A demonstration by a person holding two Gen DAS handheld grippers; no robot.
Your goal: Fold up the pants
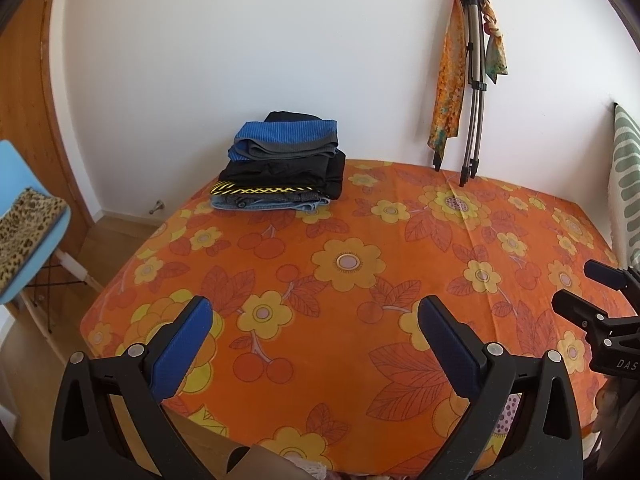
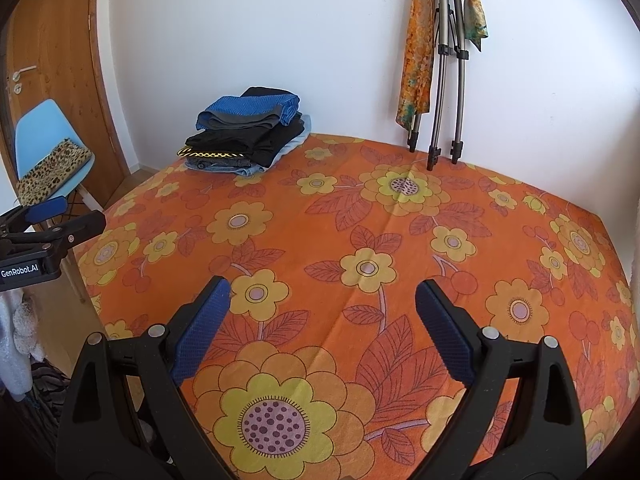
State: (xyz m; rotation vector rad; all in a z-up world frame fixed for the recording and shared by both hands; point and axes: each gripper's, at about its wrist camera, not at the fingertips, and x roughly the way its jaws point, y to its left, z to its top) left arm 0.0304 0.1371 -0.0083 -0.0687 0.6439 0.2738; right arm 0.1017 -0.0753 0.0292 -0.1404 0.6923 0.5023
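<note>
A stack of folded pants [image 1: 280, 164] in blue, grey, black and denim sits at the far left of the orange flowered table [image 1: 360, 240], against the wall; it also shows in the right wrist view [image 2: 248, 132]. My left gripper [image 1: 316, 316] is open and empty above the table's near edge. My right gripper [image 2: 322, 300] is open and empty above the cloth [image 2: 400, 240]. Each gripper shows in the other's view, the right one [image 1: 592, 292] at the right edge, the left one [image 2: 64, 216] at the left edge. No unfolded pants lie on the table.
A folded tripod [image 1: 474, 80] with scarves [image 1: 448, 80] leans on the wall at the back right. A light blue chair [image 2: 48, 148] with a leopard-print cushion stands left of the table by a wooden door [image 2: 52, 60]. A patterned cushion [image 1: 626, 184] is at the far right.
</note>
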